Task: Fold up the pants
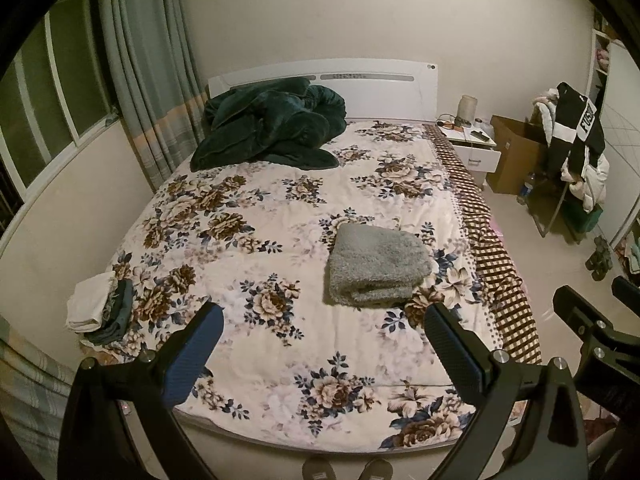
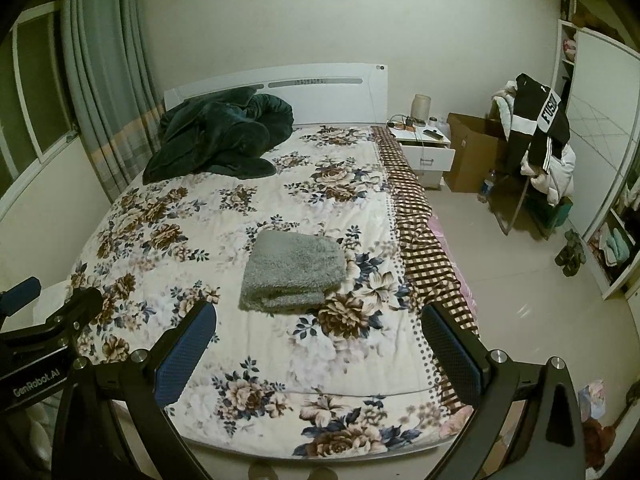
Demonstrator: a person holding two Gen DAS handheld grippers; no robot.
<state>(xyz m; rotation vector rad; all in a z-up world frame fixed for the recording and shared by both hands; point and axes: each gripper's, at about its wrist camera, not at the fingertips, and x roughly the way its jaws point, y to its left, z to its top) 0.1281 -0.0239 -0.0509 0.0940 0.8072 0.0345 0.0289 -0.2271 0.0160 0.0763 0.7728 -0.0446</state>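
Grey fluffy pants (image 1: pixel 378 264) lie folded into a thick rectangle on the floral bedspread (image 1: pixel 260 208), right of the bed's middle. They also show in the right wrist view (image 2: pixel 294 270). My left gripper (image 1: pixel 324 316) is open and empty, held above the bed's foot, short of the pants. My right gripper (image 2: pixel 318 316) is open and empty too, beside the left one at the same height. The right gripper's body shows at the right edge of the left wrist view (image 1: pixel 592 332), and the left gripper's body shows at the left edge of the right wrist view (image 2: pixel 52 320).
A dark green blanket (image 1: pixel 272 124) is heaped by the headboard. A small stack of folded clothes (image 1: pixel 100 304) sits at the bed's left edge. A nightstand (image 1: pixel 472 144), a cardboard box (image 1: pixel 516 152) and a chair piled with clothes (image 1: pixel 576 148) stand right of the bed.
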